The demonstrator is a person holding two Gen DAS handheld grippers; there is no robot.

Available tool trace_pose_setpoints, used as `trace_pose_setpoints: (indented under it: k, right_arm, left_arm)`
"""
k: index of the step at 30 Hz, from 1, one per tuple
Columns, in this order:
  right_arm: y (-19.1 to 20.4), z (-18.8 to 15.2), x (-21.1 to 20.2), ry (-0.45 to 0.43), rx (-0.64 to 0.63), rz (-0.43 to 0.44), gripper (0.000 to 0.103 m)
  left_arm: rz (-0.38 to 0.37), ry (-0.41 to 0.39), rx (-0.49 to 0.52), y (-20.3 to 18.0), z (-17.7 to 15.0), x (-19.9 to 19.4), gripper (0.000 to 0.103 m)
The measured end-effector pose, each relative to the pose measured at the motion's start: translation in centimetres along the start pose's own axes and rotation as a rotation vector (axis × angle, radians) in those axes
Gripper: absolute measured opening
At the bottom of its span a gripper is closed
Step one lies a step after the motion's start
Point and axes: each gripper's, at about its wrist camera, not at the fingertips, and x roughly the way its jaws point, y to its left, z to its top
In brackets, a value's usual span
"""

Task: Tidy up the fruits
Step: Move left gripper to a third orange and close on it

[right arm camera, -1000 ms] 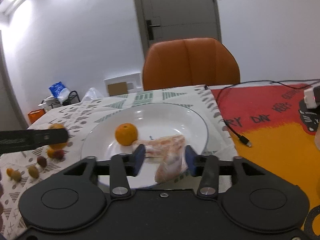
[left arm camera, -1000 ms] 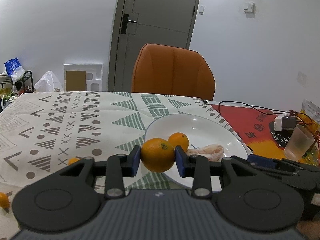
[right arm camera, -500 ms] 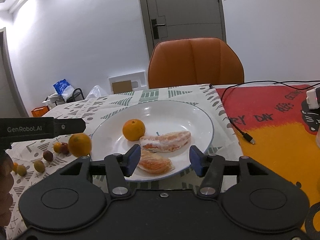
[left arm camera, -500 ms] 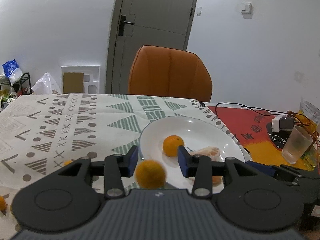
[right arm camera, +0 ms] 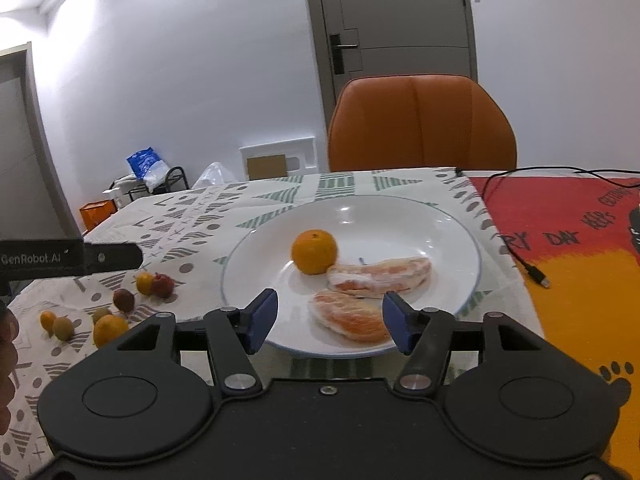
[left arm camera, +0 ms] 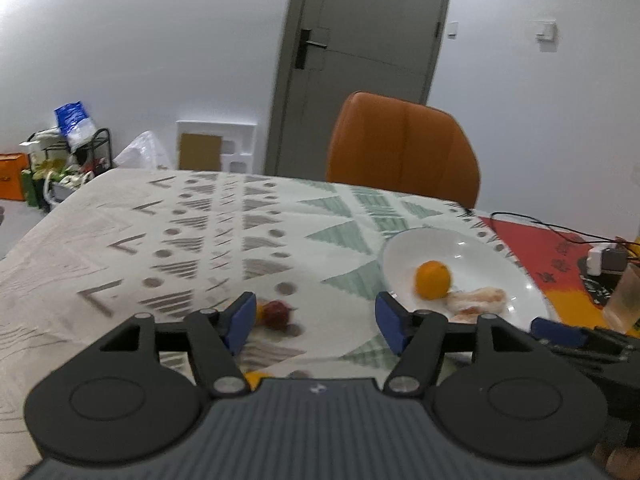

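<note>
- On white plate [right arm camera: 472, 240], one orange [right arm camera: 314, 251] + two peeled segments [right arm camera: 380, 276] are sitting, likely sorted there.
- Left tongs [left arm camera: 316, 322] are hanging spread wide, empty, over counter [left arm camera: 120, 220] w/ loose small fruits [right arm camera: 154, 284] — prob. lining up next pick.
- Right tongs [right arm camera: 329, 322] are gaping, gripping nothing, at plate's near rim.

Your left gripper [left arm camera: 316, 322] and right gripper [right arm camera: 329, 317] match: black linkage arms, blue pads [right arm camera: 262, 314], silver screws, ribbed grey housing. The left one's side bar, at 9 o'clock in the right view, reads "GenRobot.AI".
</note>
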Motion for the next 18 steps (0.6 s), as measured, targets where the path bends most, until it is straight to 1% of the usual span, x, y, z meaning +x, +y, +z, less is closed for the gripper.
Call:
trace_pose_setpoints:
  k: [1,4,12,18]
  right_arm:
    - [0.2,0.0,0.0,-0.001,0.000,0.003,0.062]
    - [0.7,-0.1,0.1,-0.001,-0.006,0.008,0.062]
    - [2.7,-0.3,0.2,0.002,-0.031,0.053,0.062]
    - [4.2,-0.5,0.4,0.012,-0.054,0.081,0.062]
  left_arm:
    - [0.007,0.004,-0.003,0.5,-0.2,-0.2,0.065]
    - [0.019,0.028,-0.010,1.6,-0.8,-0.4,0.065]
    - [0.041,0.032,-0.024,3.5,-1.6,-1.3,0.065]
    - [0.031,0.047,-0.039,4.2,-2.3,-1.3,0.065]
